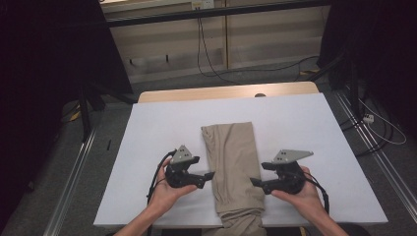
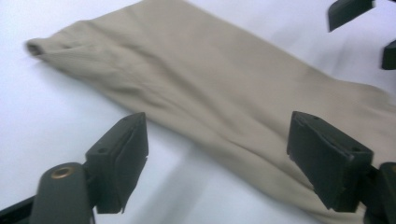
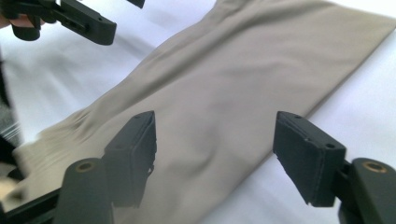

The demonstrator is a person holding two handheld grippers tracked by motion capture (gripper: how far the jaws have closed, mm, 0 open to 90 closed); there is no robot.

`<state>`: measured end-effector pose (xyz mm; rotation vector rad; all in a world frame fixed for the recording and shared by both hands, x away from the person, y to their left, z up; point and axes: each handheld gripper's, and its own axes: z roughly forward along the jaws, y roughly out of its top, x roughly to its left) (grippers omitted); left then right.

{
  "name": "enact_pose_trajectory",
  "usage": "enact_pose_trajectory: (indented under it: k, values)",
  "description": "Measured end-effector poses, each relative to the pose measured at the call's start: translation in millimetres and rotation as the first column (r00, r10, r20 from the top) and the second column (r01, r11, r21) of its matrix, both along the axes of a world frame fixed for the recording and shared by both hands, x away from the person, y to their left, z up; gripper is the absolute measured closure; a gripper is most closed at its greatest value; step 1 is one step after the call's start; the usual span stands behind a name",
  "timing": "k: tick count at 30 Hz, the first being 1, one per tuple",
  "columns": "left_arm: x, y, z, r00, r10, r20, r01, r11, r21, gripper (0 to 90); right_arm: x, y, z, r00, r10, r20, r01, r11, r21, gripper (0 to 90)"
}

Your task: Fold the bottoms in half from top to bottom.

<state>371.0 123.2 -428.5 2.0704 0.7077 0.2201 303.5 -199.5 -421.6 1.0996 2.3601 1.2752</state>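
Beige trousers (image 1: 232, 162), folded lengthwise, slightly wrinkled

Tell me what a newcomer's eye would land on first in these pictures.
First, the long folded beige cloth garment, lying lengthwise down the middle of the white table with its near end drooping over the front edge. Next, the two black hand-held grippers flanking it: the left gripper and the right gripper, both open, jaws pointing inward at the fabric's side edges.
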Motion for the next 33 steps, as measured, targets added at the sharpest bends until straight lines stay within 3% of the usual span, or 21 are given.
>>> enact_pose_trajectory:
  k: [2, 4, 6, 10, 12, 14, 16, 18, 20, 23, 24, 27, 28, 33]
  values:
    - [13.3, -1.0, -0.8, 0.9999, 0.015, -0.005, -0.015, 0.9999, 0.000, 22.0, 16.4, -1.1, 0.7, 1.0000, 0.000, 0.009, 0.000, 1.000, 0.017, 31.9]
    - [28.1, -1.9, -0.7, 0.9988, 0.049, 0.011, -0.049, 0.9988, 0.001, 20.8, 40.0, 0.6, 4.8, 0.9995, -0.011, 0.030, 0.011, 1.000, -0.009, 34.6]
    - [43.7, -2.6, -0.5, 0.9969, 0.077, 0.014, -0.077, 0.9970, 0.002, 20.5, 48.7, 0.8, 6.0, 0.9992, -0.021, 0.034, 0.022, 1.000, -0.013, 36.6]
    - [70.3, -6.5, 1.2, 0.9916, 0.128, 0.017, -0.129, 0.9906, 0.046, 22.0, 81.5, 0.3, 3.9, 0.9966, -0.077, 0.028, 0.077, 0.997, 0.015, 37.4]
    - [83.7, -9.6, 1.3, 0.9913, 0.131, 0.012, -0.132, 0.9895, 0.060, 19.7, 93.5, 2.1, -0.5, 0.9935, -0.111, 0.028, 0.111, 0.994, -0.012, 37.4]
    - [97.1, -12.5, 0.8, 0.9903, 0.138, 0.013, -0.139, 0.9886, 0.057, 19.7, 105.8, 1.7, -3.2, 0.9929, -0.115, 0.031, 0.116, 0.993, -0.016, 37.6]
    - [111.0, -15.1, -0.2, 0.9867, 0.163, 0.004, -0.163, 0.9863, 0.027, 19.1, 118.5, 0.7, -2.3, 0.9892, -0.141, 0.039, 0.142, 0.990, -0.025, 37.2]
    - [119.8, -16.9, -0.3, 0.9849, 0.173, 0.000, -0.173, 0.9848, 0.014, 18.1, 133.9, -0.4, -1.0, 0.9877, -0.154, 0.027, 0.154, 0.988, -0.007, 37.4]
    - [129.4, -20.0, -1.2, 0.9848, 0.173, -0.010, -0.173, 0.9844, 0.031, 18.1, 149.1, 1.1, 0.0, 0.9866, -0.161, 0.024, 0.162, 0.987, -0.021, 38.7]
    - [143.1, -24.4, -4.0, 0.9793, 0.202, -0.013, -0.201, 0.9779, 0.059, 19.8, 170.8, 4.2, 1.0, 0.9856, -0.166, 0.030, 0.168, 0.985, -0.045, 41.8]
    - [149.3, -25.9, -5.4, 0.9774, 0.208, -0.038, -0.206, 0.9770, 0.055, 20.0, 178.0, 5.2, 1.4, 0.9860, -0.165, 0.024, 0.166, 0.985, -0.055, 42.5]
    - [158.4, -30.3, -8.4, 0.9807, 0.185, -0.062, -0.182, 0.9816, 0.059, 23.1, 197.8, 6.4, -0.8, 0.9834, -0.180, 0.020, 0.181, 0.980, -0.088, 46.8]
    - [160.8, -31.9, -10.5, 0.9814, 0.182, -0.061, -0.178, 0.9819, 0.064, 29.0, 208.5, 7.2, -6.1, 0.9822, -0.188, -0.002, 0.187, 0.978, -0.092, 46.9]
    - [169.5, -33.9, -25.5, 0.9772, 0.192, -0.090, -0.185, 0.9795, 0.079, 29.8, 220.9, 9.8, -22.6, 0.9796, -0.198, -0.033, 0.193, 0.973, -0.128, 47.4]
